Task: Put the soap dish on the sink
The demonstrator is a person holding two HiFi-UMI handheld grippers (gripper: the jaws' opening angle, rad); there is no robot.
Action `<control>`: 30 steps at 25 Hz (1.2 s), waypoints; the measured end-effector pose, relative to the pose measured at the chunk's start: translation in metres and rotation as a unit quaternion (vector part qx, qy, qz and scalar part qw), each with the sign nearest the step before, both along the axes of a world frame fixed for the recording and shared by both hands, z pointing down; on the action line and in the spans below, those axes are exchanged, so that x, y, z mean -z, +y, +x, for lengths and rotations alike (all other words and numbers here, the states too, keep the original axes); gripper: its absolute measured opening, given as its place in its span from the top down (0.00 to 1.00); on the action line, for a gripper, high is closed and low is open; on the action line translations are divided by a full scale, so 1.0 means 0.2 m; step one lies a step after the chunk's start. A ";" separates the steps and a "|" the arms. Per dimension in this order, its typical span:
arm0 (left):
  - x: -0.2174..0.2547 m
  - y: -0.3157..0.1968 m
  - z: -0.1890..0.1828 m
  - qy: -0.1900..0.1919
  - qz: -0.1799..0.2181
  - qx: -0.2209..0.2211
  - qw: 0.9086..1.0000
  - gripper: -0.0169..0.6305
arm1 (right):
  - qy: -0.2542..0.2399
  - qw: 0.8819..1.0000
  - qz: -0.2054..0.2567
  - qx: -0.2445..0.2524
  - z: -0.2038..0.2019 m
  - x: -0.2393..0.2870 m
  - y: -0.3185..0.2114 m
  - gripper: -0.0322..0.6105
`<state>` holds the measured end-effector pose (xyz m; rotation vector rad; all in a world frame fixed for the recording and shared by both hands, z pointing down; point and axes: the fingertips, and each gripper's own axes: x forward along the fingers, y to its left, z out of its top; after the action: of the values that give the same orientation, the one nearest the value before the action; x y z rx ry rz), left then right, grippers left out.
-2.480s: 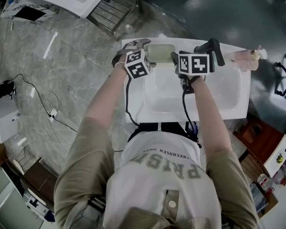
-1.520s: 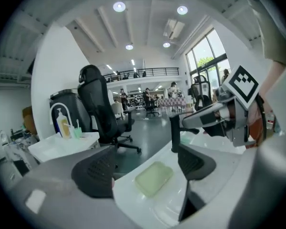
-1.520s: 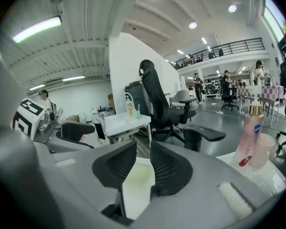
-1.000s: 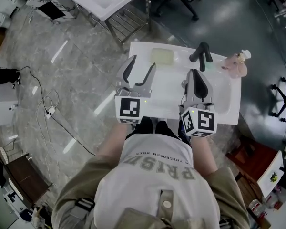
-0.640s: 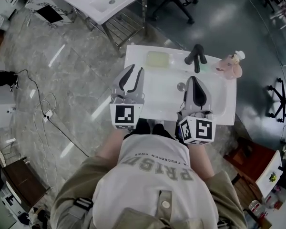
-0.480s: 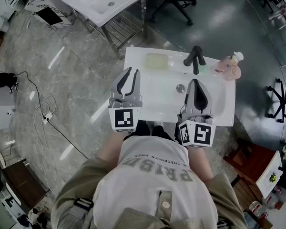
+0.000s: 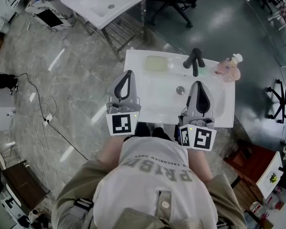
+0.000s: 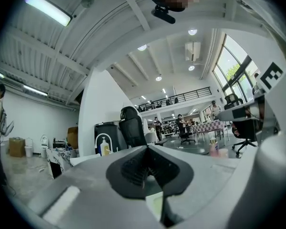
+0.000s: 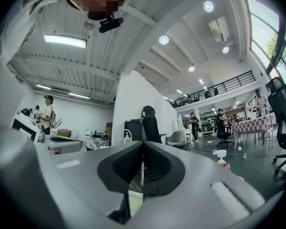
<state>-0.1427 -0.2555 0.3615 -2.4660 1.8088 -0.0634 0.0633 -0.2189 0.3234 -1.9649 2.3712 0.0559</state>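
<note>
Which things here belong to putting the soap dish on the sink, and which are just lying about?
Job: pale green rectangular soap dish, on the back ledge of the white ceramic sink; left hand-held gripper and right hand-held gripper, both shut, empty.
Lying about: black metal faucet, pink pump bottle, second white sink, thin floor cables.

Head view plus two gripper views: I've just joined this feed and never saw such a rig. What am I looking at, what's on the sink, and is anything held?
There is no robot here. A person holds a left gripper and a right gripper; the marker cubes are part of them. The head view looks down from the person's head. Each gripper view looks along that gripper's jaws into the hall beyond. On the white sink are a pale green soap dish at the back left, a black faucet and a pink soap bottle. Both grippers are shut and empty; the left has just closed on nothing.
</note>
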 end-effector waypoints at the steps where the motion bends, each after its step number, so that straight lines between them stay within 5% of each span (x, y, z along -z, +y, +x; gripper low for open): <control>1: 0.02 0.00 0.00 -0.001 0.006 -0.001 1.000 0.96 | 0.001 1.000 0.004 0.001 0.00 0.01 0.00 0.94; 12: 0.11 0.01 0.01 -0.015 0.044 -0.012 0.999 0.96 | 0.024 0.999 0.029 0.016 -0.05 0.05 0.00 0.95; 19: 0.16 0.01 0.02 -0.063 0.076 -0.024 0.995 0.96 | 0.026 0.999 0.027 0.021 -0.04 0.04 -0.02 0.95; 30: 0.13 -0.01 0.02 -0.061 0.065 -0.025 0.996 0.96 | 0.041 0.998 0.038 0.027 -0.08 0.06 -0.03 0.95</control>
<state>-0.1395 -0.2582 0.3359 -2.3609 1.6484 -0.0873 0.0482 -0.2249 0.3122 -1.8999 2.4308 0.2262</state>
